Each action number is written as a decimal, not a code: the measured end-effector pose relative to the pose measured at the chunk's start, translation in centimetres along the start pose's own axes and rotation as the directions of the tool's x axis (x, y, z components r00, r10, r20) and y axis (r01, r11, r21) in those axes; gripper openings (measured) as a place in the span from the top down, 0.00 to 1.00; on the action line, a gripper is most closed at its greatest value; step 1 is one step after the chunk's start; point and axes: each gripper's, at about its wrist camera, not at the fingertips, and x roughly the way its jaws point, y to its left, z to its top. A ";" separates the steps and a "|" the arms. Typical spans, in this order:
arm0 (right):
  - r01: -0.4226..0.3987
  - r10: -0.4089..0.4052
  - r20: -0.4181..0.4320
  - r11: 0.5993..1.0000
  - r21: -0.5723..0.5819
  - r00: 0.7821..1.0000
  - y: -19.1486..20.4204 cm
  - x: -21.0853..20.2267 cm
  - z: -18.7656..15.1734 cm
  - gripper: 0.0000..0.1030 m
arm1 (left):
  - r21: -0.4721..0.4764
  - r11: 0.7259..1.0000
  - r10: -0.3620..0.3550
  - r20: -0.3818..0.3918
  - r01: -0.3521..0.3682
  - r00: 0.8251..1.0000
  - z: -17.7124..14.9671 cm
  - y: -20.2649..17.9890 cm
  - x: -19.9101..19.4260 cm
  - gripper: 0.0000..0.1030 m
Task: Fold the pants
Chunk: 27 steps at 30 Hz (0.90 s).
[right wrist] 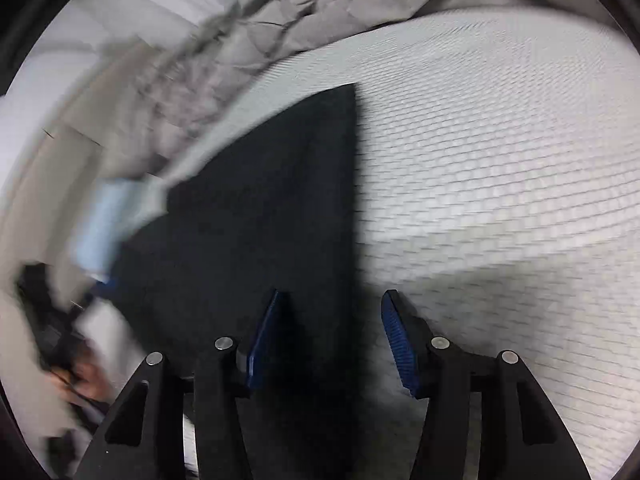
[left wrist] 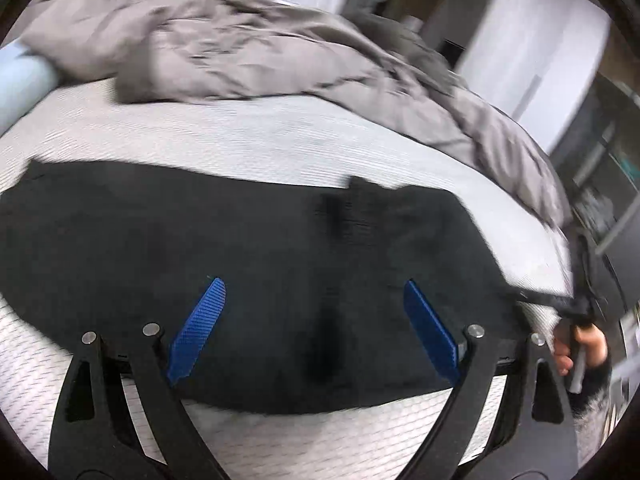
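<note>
The left gripper (left wrist: 315, 322) had its blue fingers (left wrist: 198, 326) spread wide apart with nothing between them, hovering over the middle of the pants (left wrist: 240, 240). The right gripper (right wrist: 332, 340) had its fingers (right wrist: 396, 340) partly apart and gripped nothing; the left finger stood over the black cloth, the right one over bare mattress (right wrist: 500, 160), so the straight edge of the pants ran up between them.

The pants lay flat on the mattress as a long dark band near its front edge, one squared end pointing toward the middle of the bed in the right wrist view. In the left wrist view a short flap stuck up from their far edge, and their right end reached the side edge of the bed.

Beyond the pants, a crumpled grey blanket (left wrist: 224, 36) was heaped along the far side of the mattress. A pale blue pillow (left wrist: 24, 80) lay at the far left corner, partly under the blanket. A hand (left wrist: 580, 348) showed at the right edge of the bed, gripping a dark handle; much of both views was blurred
</note>
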 end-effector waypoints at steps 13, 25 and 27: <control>-0.071 0.082 0.261 0.996 -0.050 0.962 5.0 -4.2 -2.5 0.19 | -0.447 0.891 0.105 0.027 -0.082 0.994 -5.9 19.0 -5.8 0.14; -0.075 0.106 0.232 0.987 -0.140 0.967 7.3 -2.8 -3.4 0.19 | -0.563 0.824 0.139 0.083 -0.069 0.987 -1.1 20.8 -1.5 0.96; -0.078 0.107 0.243 0.989 -0.129 0.964 6.6 -3.2 -3.6 0.19 | -0.438 0.889 0.213 0.143 -0.131 0.967 0.6 17.2 -2.9 0.96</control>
